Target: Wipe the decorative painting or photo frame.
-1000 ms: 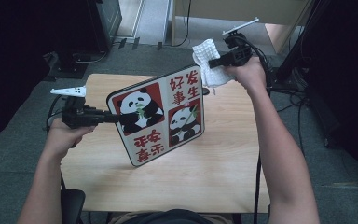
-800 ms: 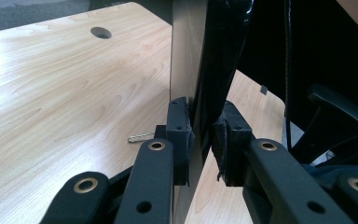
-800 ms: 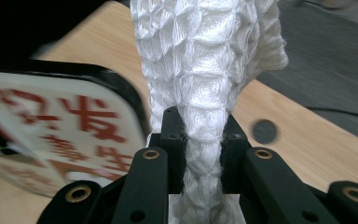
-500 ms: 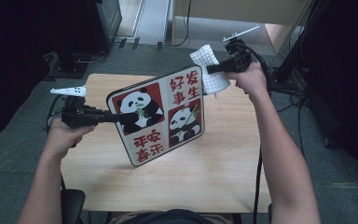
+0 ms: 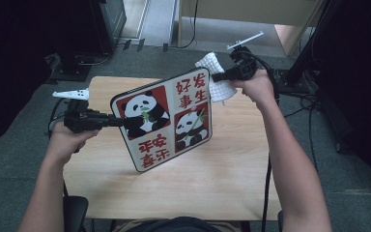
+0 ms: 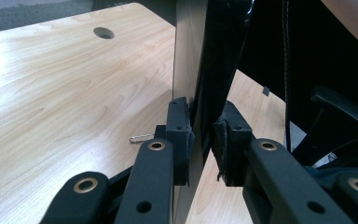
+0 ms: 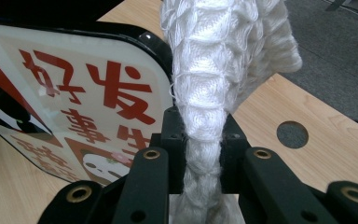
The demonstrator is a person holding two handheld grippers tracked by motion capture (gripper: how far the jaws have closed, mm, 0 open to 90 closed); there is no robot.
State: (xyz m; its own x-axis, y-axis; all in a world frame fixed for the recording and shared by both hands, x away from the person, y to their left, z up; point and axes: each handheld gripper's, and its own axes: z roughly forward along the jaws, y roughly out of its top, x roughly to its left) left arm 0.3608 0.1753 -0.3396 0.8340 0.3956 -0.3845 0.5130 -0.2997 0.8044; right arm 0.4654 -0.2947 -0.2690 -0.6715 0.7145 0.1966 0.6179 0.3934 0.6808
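Note:
A glossy panda board (image 5: pixel 166 118) with red characters and a black rim is held tilted above the wooden table (image 5: pixel 212 183). My left gripper (image 5: pixel 118 122) is shut on its left edge; in the left gripper view the pads (image 6: pixel 182 135) clamp the board's edge (image 6: pixel 200 70). My right gripper (image 5: pixel 216 77) is shut on a white knitted cloth (image 5: pixel 217 79) at the board's upper right corner. In the right gripper view the cloth (image 7: pixel 214 70) rises bunched between the pads (image 7: pixel 170 130), right beside the board's corner (image 7: pixel 74 88).
A small paper clip (image 6: pixel 141 138) lies on the table under the board. Round cable holes (image 7: pixel 292 134) are cut in the tabletop near its far edge. A dark chair (image 6: pixel 345 116) stands at the near side. Black equipment stands (image 5: pixel 96 24) sit on the grey floor beyond.
The right gripper with the cloth has shifted slightly up and away along the board's top right corner. The left hand and the board stayed put.

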